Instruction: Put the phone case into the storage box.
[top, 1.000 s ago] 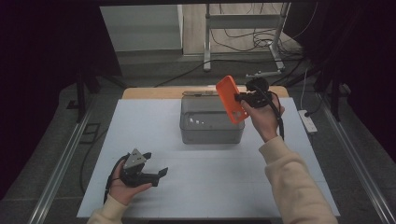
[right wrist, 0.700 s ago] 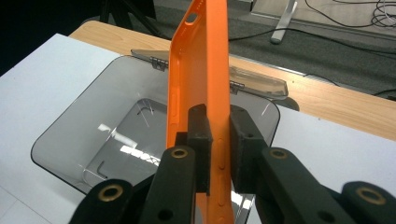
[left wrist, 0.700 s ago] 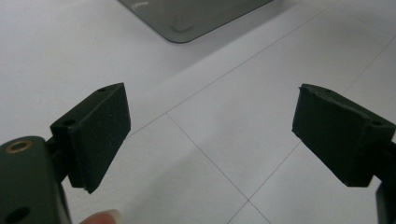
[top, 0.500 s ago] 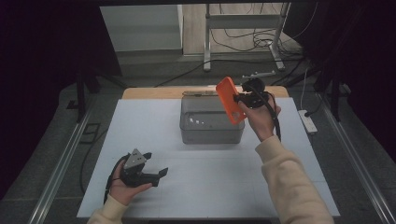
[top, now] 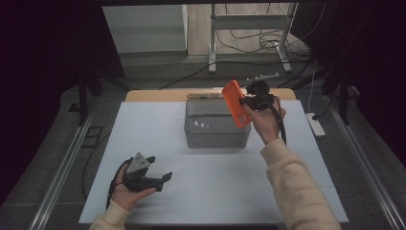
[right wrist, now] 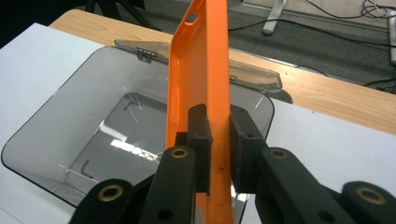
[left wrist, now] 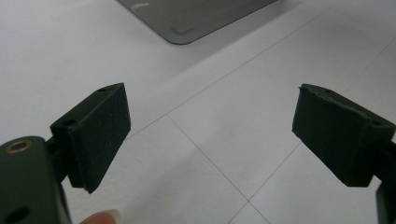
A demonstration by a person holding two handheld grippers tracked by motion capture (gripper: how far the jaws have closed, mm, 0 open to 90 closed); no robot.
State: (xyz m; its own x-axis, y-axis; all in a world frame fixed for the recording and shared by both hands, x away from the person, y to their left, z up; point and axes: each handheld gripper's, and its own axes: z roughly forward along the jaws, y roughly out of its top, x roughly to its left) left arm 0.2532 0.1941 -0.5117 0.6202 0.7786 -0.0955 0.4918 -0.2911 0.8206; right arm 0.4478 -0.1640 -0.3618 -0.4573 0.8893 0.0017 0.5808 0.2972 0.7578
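An orange phone case hangs in the air over the right part of a clear grey plastic box. My right gripper is shut on the case's edge, and the case stands on edge between the two pads. The box is open and holds nothing that I can see; its lid hangs back behind it. My left gripper rests near the table's front left, with its jaws wide apart and only white tabletop between them.
A white mat covers the wooden table, whose bare edge shows at the back. A white power strip lies off the right side. Metal stand legs and cables sit on the floor behind.
The right hand with the orange case has shifted only slightly over the box. The left hand has kept still.
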